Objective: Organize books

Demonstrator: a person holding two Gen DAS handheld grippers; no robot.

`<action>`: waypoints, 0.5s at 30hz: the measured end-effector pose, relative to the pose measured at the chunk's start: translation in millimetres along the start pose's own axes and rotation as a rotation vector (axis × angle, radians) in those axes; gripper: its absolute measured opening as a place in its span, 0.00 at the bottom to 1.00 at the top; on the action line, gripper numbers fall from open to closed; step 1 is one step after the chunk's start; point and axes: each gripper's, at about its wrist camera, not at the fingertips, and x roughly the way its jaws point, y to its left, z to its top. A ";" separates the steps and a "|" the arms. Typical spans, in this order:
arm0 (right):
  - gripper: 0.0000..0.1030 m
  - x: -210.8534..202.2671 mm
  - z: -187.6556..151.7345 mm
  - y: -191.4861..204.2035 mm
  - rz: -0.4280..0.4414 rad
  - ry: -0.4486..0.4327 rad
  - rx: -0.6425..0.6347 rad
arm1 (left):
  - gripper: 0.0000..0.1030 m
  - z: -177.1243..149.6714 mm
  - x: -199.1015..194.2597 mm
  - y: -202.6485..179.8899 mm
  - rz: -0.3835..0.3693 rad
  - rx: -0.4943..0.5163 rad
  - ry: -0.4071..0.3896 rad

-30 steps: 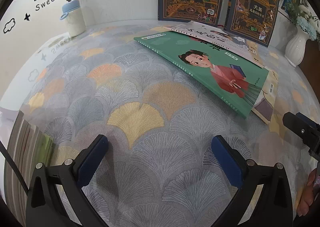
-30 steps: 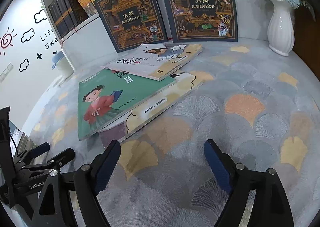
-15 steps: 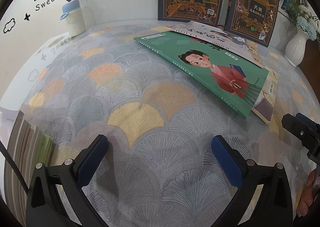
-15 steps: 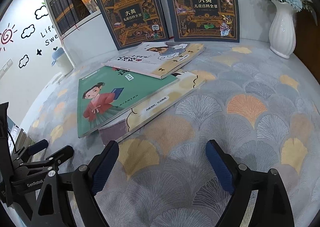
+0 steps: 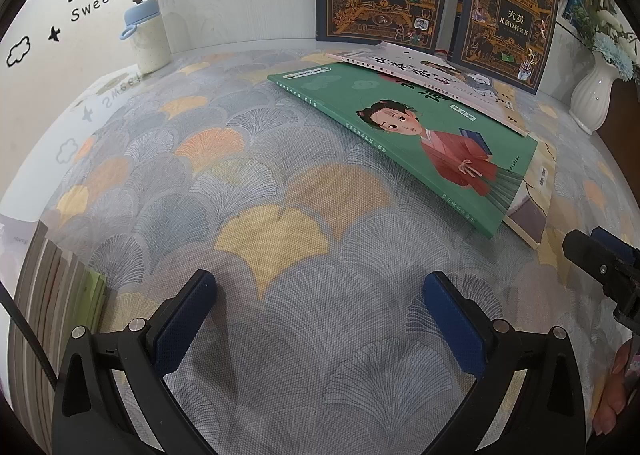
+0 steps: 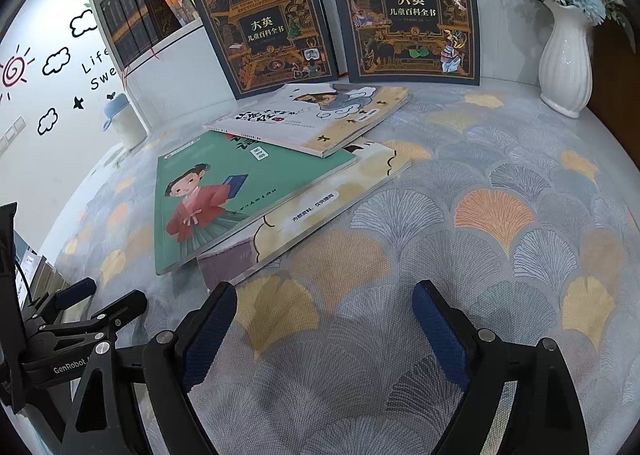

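Here, left view: left gripper [image 5: 320, 301] spread wide, empty, above patterned cloth [image 5: 248, 175]; green book [image 5: 404, 135] lying far right. Then, right view: right gripper [image 6: 325, 313] released, empty; green book far left, overlapped by white book [image 6: 316, 117].

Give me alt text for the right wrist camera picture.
Three books lie overlapped on a patterned tablecloth: a green book, a white book partly over it, a cream book underneath. The right gripper is open and empty.
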 end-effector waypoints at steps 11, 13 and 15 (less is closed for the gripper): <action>0.91 1.1 0.8 2.6 -0.004 0.010 -0.019 | 1.00 -0.1 0.1 -0.2 0.000 0.000 -0.001; 0.91 1.0 0.8 2.6 -0.004 0.010 -0.020 | 1.00 -0.1 0.2 -0.4 0.000 0.000 -0.001; 0.91 0.9 0.8 2.6 -0.004 0.010 -0.019 | 1.00 -0.4 0.3 -0.2 0.000 -0.001 -0.001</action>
